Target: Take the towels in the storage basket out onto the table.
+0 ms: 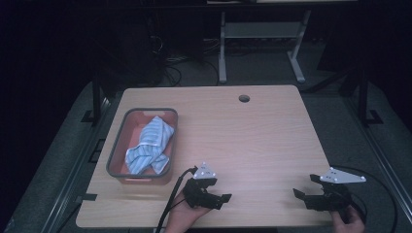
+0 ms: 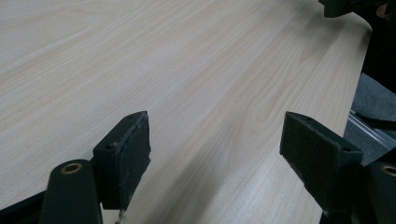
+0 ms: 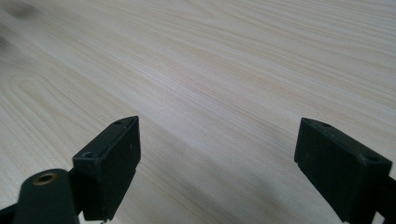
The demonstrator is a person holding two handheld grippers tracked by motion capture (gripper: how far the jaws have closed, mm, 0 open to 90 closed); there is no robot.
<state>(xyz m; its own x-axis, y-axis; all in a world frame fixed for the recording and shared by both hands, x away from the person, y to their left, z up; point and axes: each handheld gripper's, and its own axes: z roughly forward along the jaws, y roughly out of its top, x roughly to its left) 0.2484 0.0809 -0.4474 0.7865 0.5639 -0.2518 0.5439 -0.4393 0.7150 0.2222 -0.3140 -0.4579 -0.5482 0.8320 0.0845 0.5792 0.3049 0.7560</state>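
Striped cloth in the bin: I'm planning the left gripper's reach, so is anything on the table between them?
Nothing visible. Bare table lies between the open left gripper and the bin. To reach the striped cloth, it must clear the bin's near wall.

The room is dim. In the high view the desk (image 1: 252,141) is the one lit surface, evenly bright under soft light from above, while the floor and the frames toward twelve o'clock sink into near black with a bluish cast. That picture is grainy and a little soft, and detail is lost in the dark corners. Shadows on the wood are faint and short. In the two gripper views the wood looks pale, almost washed out, with a mild sheen but no hard glare. Its grain blurs toward the far edge, and a soft, broad shadow lies between the near dark pads.
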